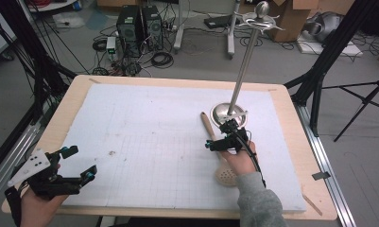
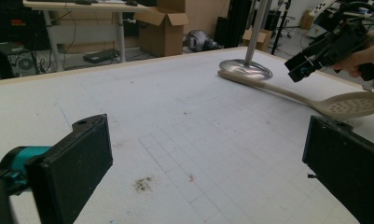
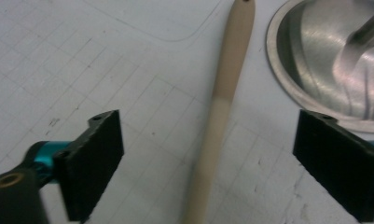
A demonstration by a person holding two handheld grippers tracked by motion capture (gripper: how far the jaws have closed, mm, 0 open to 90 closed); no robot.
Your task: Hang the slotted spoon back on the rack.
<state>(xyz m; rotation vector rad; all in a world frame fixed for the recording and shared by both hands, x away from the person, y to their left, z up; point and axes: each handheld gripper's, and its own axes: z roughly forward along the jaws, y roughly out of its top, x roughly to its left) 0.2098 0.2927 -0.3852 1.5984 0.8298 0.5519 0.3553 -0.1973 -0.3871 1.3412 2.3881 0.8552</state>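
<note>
A beige slotted spoon [image 1: 223,169] lies on the white mat, its handle [image 3: 224,88] pointing toward a metal stand's round base [image 1: 228,114]. My right gripper [image 1: 219,135] hovers open over the handle, one jaw on each side and neither touching it; in the right gripper view [image 3: 215,163] the handle runs up the middle of the gap. The spoon's perforated head [image 2: 352,103] rests near the person's right hand. My left gripper [image 1: 81,162] is open and holds nothing at the near left corner, far from the spoon; its view [image 2: 212,163] looks across the mat at the right gripper [image 2: 315,53].
The stand's pole [image 1: 245,56] rises tilted from the base [image 3: 324,60] to a ball top with curved hooks [image 1: 260,19]. The white gridded mat [image 1: 149,132] covers a wooden table [image 1: 314,156]. A dark smudge [image 2: 142,184] marks the mat. Cables, computers and boxes lie on the floor beyond.
</note>
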